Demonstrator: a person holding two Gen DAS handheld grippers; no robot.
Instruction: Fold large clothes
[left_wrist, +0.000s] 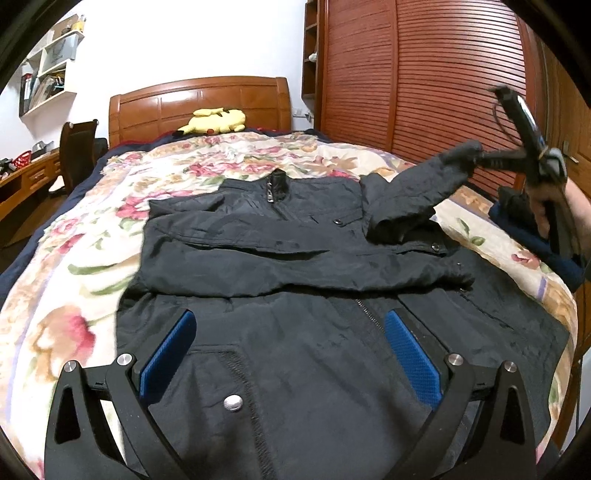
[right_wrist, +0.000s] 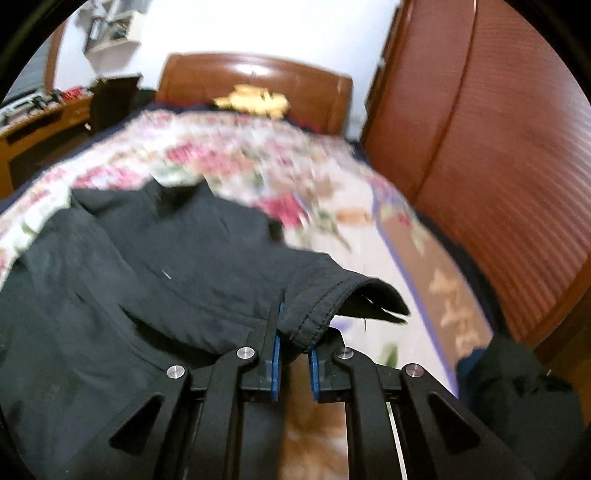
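Black jacket lies front-up on the bed, long axis running hem at 6 o'clock to collar at 12 in the left view. One sleeve is already laid across the chest. The other sleeve is lifted toward 2 o'clock, its cuff pinched in the right tongs, which are clenched on it. Left tongs spread wide, holding nothing, hovering over the hem. Right hand is nearer the sleeve; likely next it swings toward 9 o'clock across the chest. Floral bedspread, wooden headboard, yellow plush toy, slatted wardrobe at right.
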